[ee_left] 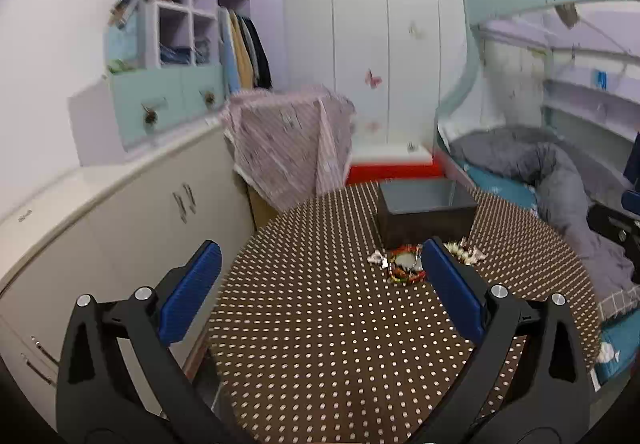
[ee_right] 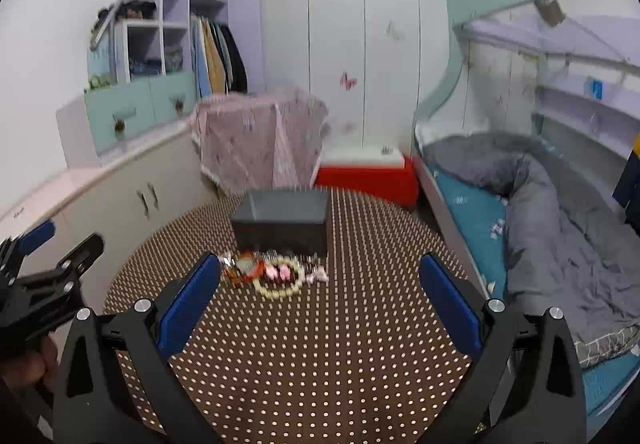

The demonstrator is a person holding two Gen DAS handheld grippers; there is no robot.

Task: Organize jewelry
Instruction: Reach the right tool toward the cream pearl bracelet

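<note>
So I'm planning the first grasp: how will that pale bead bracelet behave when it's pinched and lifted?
The pale bead bracelet is a loop of separate round beads, so it will probably sag limp from the pinch. The smooth beads may slip between the pads. It lies against other jewelry, so it might drag neighbours along.

One round table (ee_right: pixel 320 344) carries one dark box (ee_right: pixel 280 230) at 12 o'clock and one small heap of jewelry (ee_right: pixel 272 272), including one pale bead bracelet (ee_right: pixel 280 290). Two hand-held grippers (ee_left: pixel 320 276) (ee_right: pixel 320 288).

matt dark box (ee_right: pixel 280 222); glossy bead bracelet (ee_right: pixel 280 286); dotted cloth table (ee_right: pixel 320 344).
</note>
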